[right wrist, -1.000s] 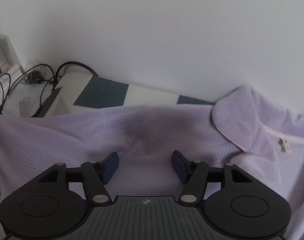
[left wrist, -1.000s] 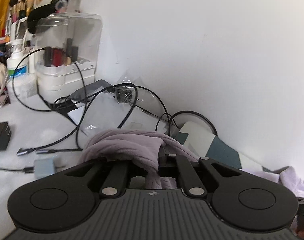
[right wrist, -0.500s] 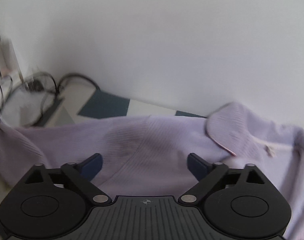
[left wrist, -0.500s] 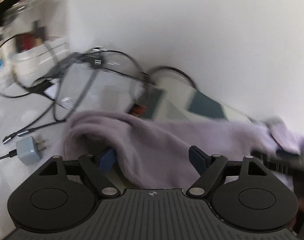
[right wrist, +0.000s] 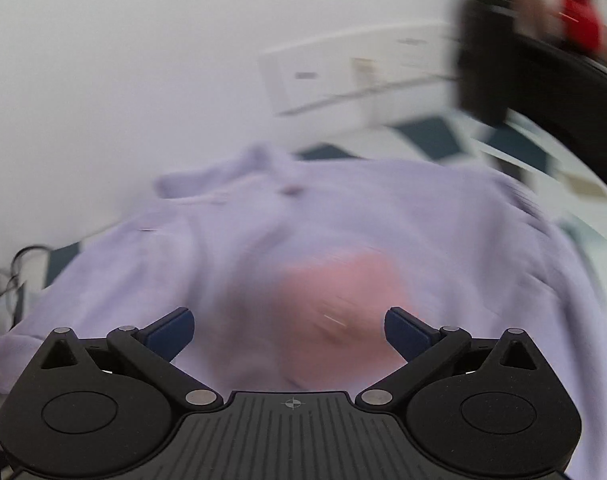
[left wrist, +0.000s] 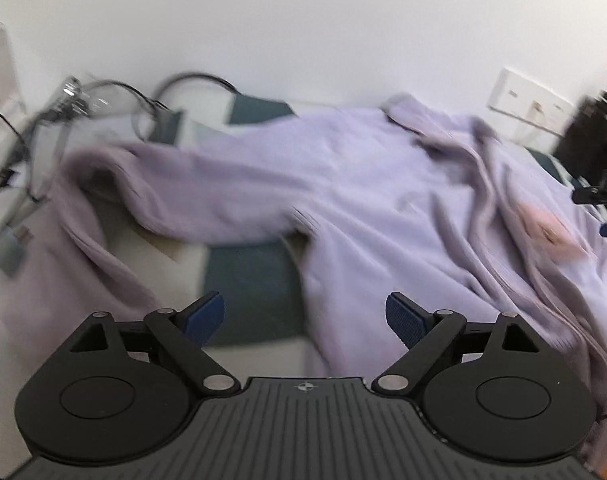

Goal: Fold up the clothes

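Note:
A lilac ribbed top [left wrist: 363, 200] lies spread on a white and dark teal mat [left wrist: 251, 280], its collar toward the wall and one sleeve [left wrist: 175, 188] stretched out to the left. A pink patch [left wrist: 543, 228] shows on its front. My left gripper [left wrist: 303, 316] hovers over the mat and the top's lower edge, jaws still opening, nothing between them. My right gripper [right wrist: 289, 330] hangs above the lilac top [right wrist: 343, 216] over the pink patch [right wrist: 327, 300], jaws still opening and empty. Both views are blurred by motion.
Black cables [left wrist: 115, 96] and a small grey charger [left wrist: 7, 252] lie at the left by the sleeve. A white wall socket plate [left wrist: 531, 104] sits at the right, with a dark object [right wrist: 499, 52] beside it. The white wall runs close behind the mat.
The left gripper let go of the bunched sleeve, opened and swung right and back. The right gripper opened wider and swept right over the pink patch. The top now lies spread out.

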A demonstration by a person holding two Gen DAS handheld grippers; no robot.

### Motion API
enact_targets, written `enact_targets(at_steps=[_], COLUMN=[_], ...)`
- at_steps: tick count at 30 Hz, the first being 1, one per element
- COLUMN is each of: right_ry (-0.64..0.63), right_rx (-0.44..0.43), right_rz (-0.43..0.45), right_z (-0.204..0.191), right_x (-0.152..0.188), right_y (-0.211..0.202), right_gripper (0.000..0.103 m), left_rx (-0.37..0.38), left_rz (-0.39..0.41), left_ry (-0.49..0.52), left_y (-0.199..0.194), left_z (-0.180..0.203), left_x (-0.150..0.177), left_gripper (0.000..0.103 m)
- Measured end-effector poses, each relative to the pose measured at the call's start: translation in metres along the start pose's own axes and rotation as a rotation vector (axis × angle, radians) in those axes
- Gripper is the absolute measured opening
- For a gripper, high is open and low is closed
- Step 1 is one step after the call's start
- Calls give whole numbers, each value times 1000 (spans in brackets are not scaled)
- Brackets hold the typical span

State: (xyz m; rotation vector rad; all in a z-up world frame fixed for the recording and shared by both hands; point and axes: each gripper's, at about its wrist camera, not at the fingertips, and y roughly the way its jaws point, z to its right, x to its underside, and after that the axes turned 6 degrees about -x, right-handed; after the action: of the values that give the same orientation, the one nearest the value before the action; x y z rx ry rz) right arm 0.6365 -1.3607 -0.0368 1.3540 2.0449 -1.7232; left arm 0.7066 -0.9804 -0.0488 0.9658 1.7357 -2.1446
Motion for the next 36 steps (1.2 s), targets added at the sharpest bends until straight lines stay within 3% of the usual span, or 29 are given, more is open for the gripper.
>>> enact_targets(at_steps=[5, 10, 15, 21, 23, 25, 26, 33, 36], right_ry=[29, 56, -9, -106, -140, -176, -187, 101, 60], right_rx=[103, 104, 50, -66, -101, -120, -129, -292, -299], right_rz=[17, -51, -99, -140, -163, -188, -197, -182, -147], right_z=[27, 36, 23, 8, 8, 10, 14, 65, 71], right_x=[45, 86, 109, 114, 120, 127, 131, 127, 118], right_y=[-47, -59, -64, -64, -65, -65, -66, -76, -82], right_gripper=[102, 102, 100, 100, 92, 64, 59, 8, 7], left_rx=[76, 101, 75, -33, -57, -74, -83, -114, -123], left_rz=[-76, -107, -103, -74, -81, -93, -95, -70, -55], left_ry=[59, 122, 106, 24, -9, -14, -10, 6, -9], left_y=[8, 1, -17, -49, -58, -65, -68, -89, -95], left_z=[18, 31, 33, 29, 30, 36, 40, 64, 70], left_x=[24, 45, 62, 92, 106, 117, 122, 137, 134], left_gripper=[90, 90, 90, 90, 90, 90, 90, 90, 90])
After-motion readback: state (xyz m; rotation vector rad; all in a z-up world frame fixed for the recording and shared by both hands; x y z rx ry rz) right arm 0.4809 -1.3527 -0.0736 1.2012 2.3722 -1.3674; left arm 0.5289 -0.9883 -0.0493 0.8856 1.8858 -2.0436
